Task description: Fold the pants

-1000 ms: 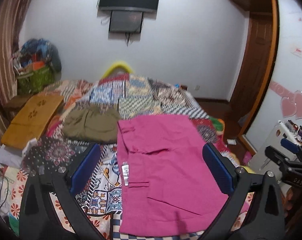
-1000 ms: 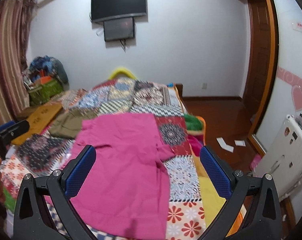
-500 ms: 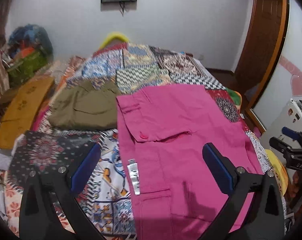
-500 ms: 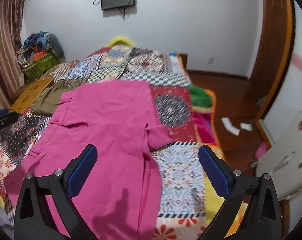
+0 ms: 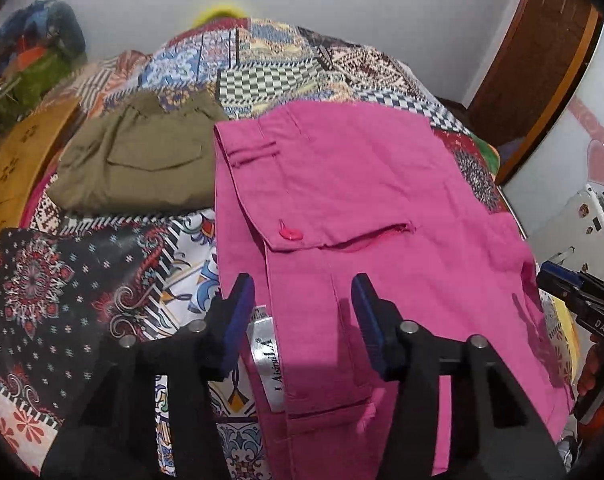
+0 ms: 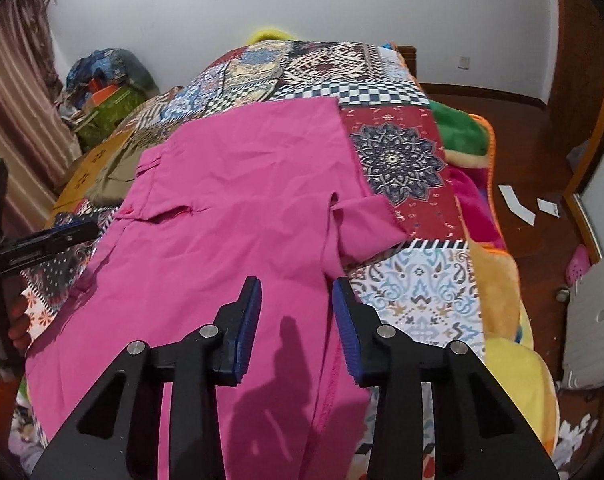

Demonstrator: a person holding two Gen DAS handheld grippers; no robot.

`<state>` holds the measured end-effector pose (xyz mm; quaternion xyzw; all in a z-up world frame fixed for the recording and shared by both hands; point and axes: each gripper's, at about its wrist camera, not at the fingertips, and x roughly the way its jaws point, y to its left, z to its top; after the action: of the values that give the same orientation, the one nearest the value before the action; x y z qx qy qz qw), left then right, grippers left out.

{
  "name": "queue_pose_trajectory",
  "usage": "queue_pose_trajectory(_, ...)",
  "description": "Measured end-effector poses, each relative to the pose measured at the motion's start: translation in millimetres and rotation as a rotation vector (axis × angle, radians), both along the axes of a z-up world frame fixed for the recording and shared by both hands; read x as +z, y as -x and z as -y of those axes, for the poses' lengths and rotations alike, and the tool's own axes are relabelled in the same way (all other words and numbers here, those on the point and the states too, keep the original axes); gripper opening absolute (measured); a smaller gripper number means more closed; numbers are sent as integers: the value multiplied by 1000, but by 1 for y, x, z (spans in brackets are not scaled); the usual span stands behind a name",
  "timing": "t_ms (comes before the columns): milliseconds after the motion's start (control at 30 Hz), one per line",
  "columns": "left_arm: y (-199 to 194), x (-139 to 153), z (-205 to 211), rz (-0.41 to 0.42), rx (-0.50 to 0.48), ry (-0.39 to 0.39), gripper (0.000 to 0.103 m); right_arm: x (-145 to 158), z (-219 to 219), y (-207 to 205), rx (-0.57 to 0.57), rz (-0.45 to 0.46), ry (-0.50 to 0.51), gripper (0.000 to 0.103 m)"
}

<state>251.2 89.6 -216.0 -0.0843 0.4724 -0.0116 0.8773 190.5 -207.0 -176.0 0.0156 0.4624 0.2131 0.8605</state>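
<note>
Pink pants (image 5: 365, 216) lie flat on the patchwork bedspread, waistband to the left, with a silver label (image 5: 268, 364) at the near left edge. They also show in the right wrist view (image 6: 230, 208). My left gripper (image 5: 303, 316) hovers low over the near waistband edge, jaws partly closed with a gap, holding nothing. My right gripper (image 6: 296, 316) hovers over the near right side of the pants, by the crotch seam, jaws also narrowed with a gap, empty.
Folded olive-green pants (image 5: 138, 160) lie on the bed left of the pink ones. A yellow-brown mat (image 5: 18, 160) lies at the left edge. A patchwork bedspread (image 6: 417, 284) covers the bed; wooden floor (image 6: 513, 140) with paper scraps lies right.
Both grippers have dropped down and forward toward the pink pants, and both pairs of jaws have narrowed from wide open to a smaller gap.
</note>
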Motion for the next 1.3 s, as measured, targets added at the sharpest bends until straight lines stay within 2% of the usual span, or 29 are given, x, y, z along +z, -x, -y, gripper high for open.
queue_pose_trajectory(133, 1, -8, -3, -30, 3, 5, 50, -8, -3, -9, 25, -31, 34, 34)
queue_pose_trajectory(400, -6, -21, -6, -89, -20, 33, 50, -26, -3, -33, 34, -101, 14, 34)
queue_pose_trajectory(567, -10, -31, -9, -114, -25, 94, 50, -32, -8, -37, 61, -117, -9, 33)
queue_pose_trajectory(633, -7, -29, -10, -105, -24, 104, 43, -29, -10, -34, 75, -97, -9, 23)
queue_pose_trajectory(667, -6, -27, -9, -100, -23, 98, 41, -28, -10, -33, 81, -91, -8, 13)
queue_pose_trajectory(800, 3, -19, -9, -92, -22, 91, 32, -20, -7, -27, 80, -72, -61, 9)
queue_pose_trajectory(867, 8, -15, -8, -87, -25, 86, 29, -15, -4, -23, 71, -55, -86, 8)
queue_pose_trajectory(1000, 18, -8, -3, -74, -40, 50, 24, -8, -5, -17, 61, -22, -57, 7)
queue_pose_trajectory(1300, 28, -21, -4, -114, -33, 3, 19, -32, -2, -14, 50, -108, 22, 7)
